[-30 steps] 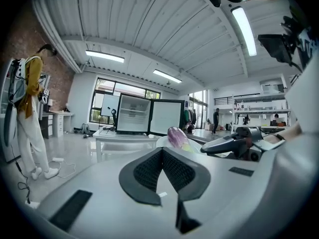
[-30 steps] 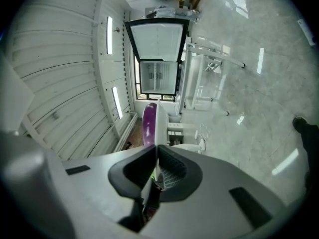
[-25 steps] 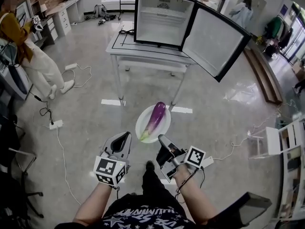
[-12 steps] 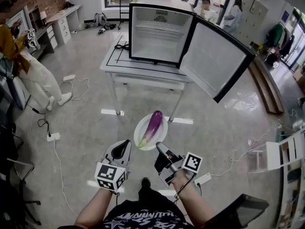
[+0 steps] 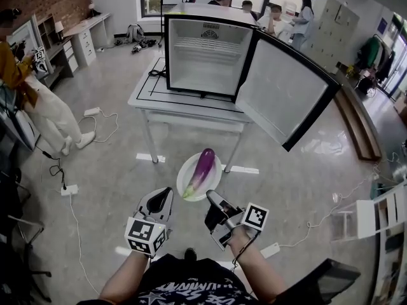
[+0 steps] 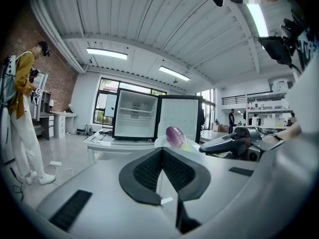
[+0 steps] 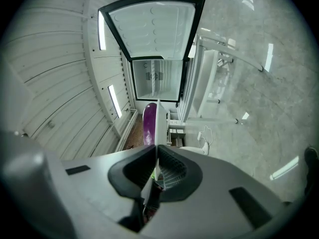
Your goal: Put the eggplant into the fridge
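A purple eggplant (image 5: 200,170) lies on a white plate (image 5: 214,168) that both grippers hold in the air over the floor. My left gripper (image 5: 166,194) is shut on the plate's near left rim, and my right gripper (image 5: 210,197) is shut on its near right rim. Ahead, the small fridge (image 5: 202,58) stands on a white table (image 5: 191,107) with its door (image 5: 283,89) swung open to the right. In the left gripper view the eggplant (image 6: 175,135) shows just past the shut left gripper (image 6: 160,151). In the right gripper view the plate edge (image 7: 156,125) runs from the right gripper (image 7: 156,159) towards the fridge (image 7: 155,79).
A person in white trousers (image 5: 44,110) stands at the left beside desks. Cables and a power strip (image 5: 68,188) lie on the floor at the left. Several people (image 5: 273,11) stand behind the fridge. A white shelf unit (image 5: 375,216) is at the right.
The fridge and table have drawn nearer and lower in the head view as I walk forward. Both grippers stay shut on the plate, with the eggplant still on it.
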`<state>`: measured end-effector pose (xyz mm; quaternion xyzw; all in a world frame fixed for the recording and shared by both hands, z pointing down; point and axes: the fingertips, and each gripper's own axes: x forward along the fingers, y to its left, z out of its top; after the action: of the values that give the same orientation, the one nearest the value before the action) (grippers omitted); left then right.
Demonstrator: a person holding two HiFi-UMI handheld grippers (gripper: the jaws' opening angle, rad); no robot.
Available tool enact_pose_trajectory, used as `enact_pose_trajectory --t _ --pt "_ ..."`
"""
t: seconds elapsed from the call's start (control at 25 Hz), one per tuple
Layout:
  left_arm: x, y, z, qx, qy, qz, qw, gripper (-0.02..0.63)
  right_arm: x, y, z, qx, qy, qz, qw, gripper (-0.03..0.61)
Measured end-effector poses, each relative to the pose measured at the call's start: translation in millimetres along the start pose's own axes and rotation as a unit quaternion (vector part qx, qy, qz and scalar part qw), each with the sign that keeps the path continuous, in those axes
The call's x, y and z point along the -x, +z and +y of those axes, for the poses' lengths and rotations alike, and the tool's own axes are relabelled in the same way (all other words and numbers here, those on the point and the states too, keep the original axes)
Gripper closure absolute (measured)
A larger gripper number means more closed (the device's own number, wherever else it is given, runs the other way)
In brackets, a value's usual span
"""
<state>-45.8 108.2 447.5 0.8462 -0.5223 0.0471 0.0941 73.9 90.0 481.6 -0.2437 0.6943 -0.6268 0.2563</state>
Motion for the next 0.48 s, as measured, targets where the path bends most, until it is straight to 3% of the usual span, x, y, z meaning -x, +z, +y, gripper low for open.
enact_pose_trajectory --t 0.48 --pt "-55 6 22 -0.008 -0.002 0.008 0.9999 0.606 -28 51 -12 -0.007 0.001 -0.007 1.000 0.558"
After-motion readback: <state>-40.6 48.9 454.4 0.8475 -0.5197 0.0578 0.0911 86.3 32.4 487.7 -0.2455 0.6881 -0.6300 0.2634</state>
